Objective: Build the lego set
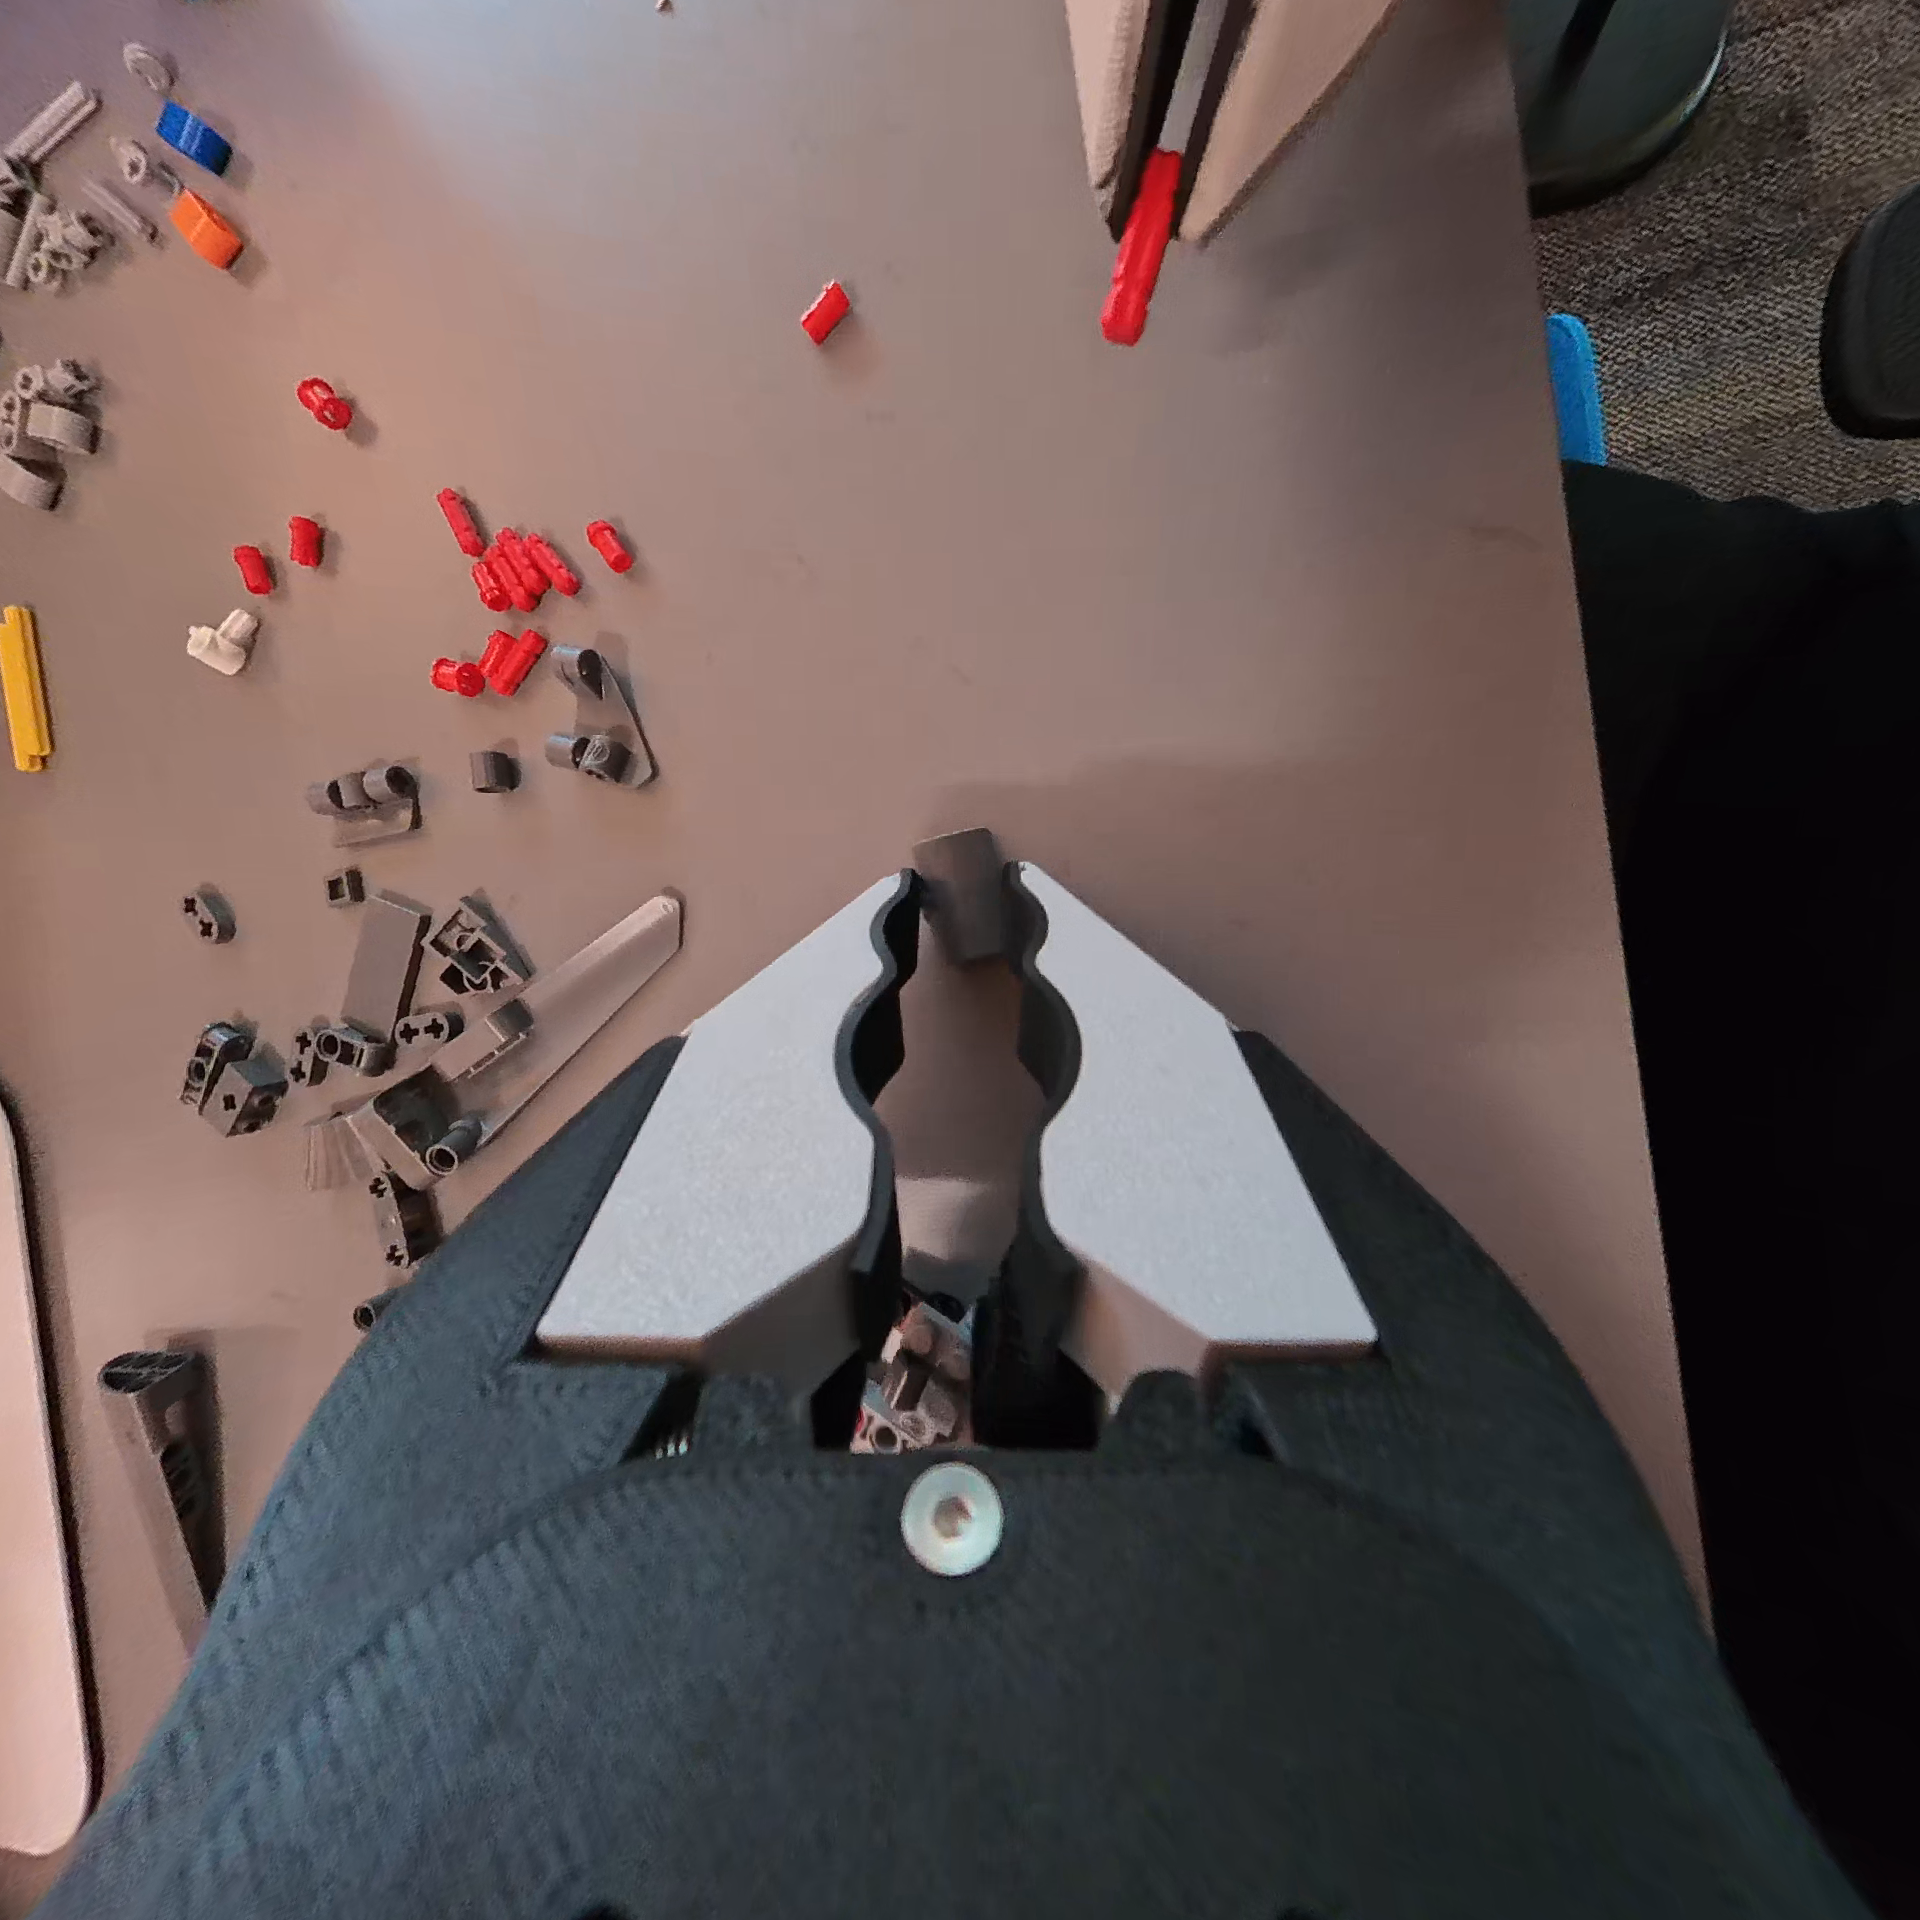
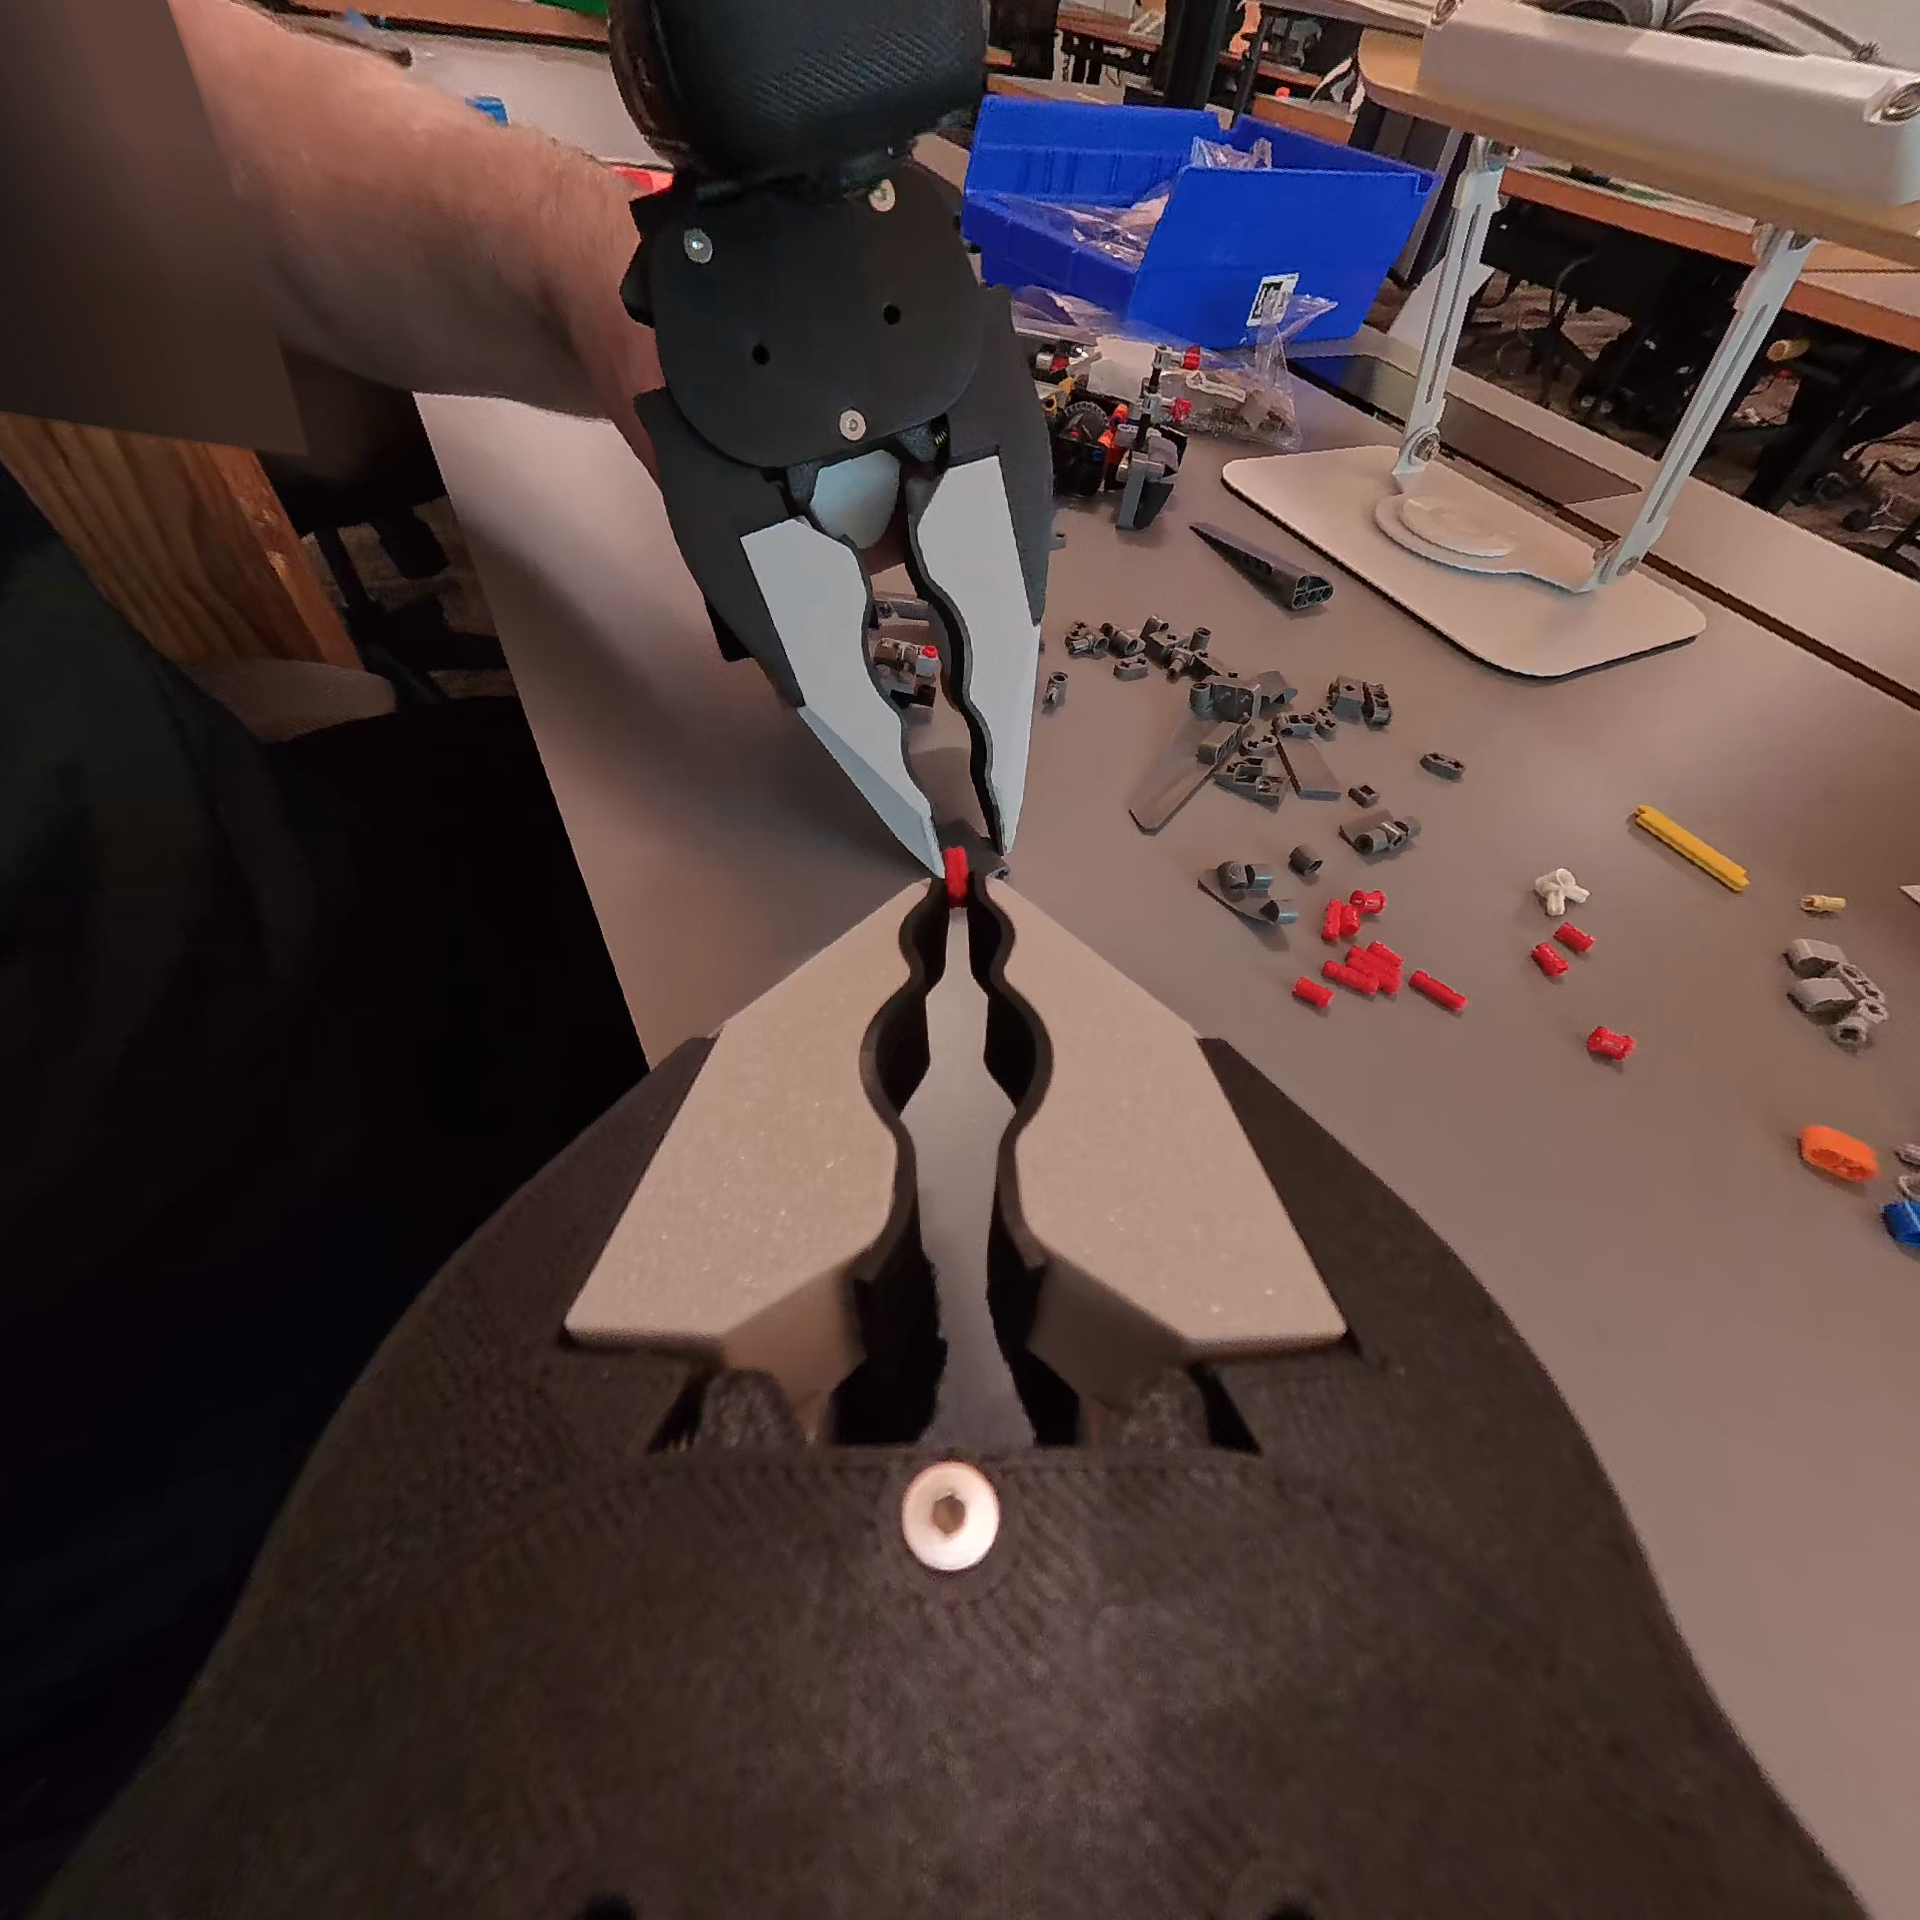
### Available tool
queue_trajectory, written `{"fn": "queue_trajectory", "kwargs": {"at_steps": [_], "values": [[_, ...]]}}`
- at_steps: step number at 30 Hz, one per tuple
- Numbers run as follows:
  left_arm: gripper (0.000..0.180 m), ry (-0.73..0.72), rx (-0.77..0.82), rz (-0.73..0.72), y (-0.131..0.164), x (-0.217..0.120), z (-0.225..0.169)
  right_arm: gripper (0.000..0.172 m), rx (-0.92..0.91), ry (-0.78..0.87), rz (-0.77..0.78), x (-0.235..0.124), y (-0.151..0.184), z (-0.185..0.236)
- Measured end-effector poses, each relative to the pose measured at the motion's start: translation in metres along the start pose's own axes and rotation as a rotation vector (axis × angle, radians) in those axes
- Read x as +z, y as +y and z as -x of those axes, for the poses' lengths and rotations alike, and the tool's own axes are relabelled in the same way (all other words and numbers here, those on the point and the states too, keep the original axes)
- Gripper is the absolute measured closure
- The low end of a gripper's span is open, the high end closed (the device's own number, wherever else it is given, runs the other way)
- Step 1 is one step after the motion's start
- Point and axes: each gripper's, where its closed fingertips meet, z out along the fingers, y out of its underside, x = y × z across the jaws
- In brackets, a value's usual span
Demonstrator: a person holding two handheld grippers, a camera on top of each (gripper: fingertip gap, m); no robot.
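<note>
My left gripper (image 1: 966,878) is shut on a short dark grey building piece (image 1: 961,899), and its fingertips press the piece on both sides just above the grey table (image 1: 1143,623). The right wrist view shows the left gripper (image 2: 971,831) pointing down with the grey piece (image 2: 987,840) at its tips. My right gripper (image 2: 958,888) is shut on a small red pin (image 2: 956,871), which it holds right at the grey piece. In the left wrist view the right gripper (image 1: 1153,223) is at the top, with the red pin (image 1: 1132,281) sticking out of its tips.
Loose red pins (image 1: 514,566) and several grey pieces (image 1: 416,997) lie to the left, with orange (image 1: 206,227), blue (image 1: 194,135) and yellow (image 1: 23,686) pieces farther off. Blue bins (image 2: 1195,208) and a white stand (image 2: 1475,551) are at the back. The table edge (image 1: 1579,623) is close on the right. Tip to tip, the grippers are about 9 centimeters apart.
</note>
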Motion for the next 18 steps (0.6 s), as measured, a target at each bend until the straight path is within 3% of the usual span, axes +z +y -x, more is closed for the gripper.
{"fn": "queue_trajectory", "kwargs": {"at_steps": [7,15,18], "values": [[0.167,-0.093,0.104,-0.06,-0.001,-0.001,0.003,0.171,-0.018,0.01,0.06,0.007,0.008,-0.003],[0.167,-0.207,0.247,-0.254,-0.025,-0.018,0.004,0.171,-0.117,0.046,0.161,0.026,0.013,-0.012],[0.167,-0.252,0.292,-0.237,-0.021,-0.014,0.006,0.171,-0.136,0.041,0.198,0.034,0.016,-0.015]]}}
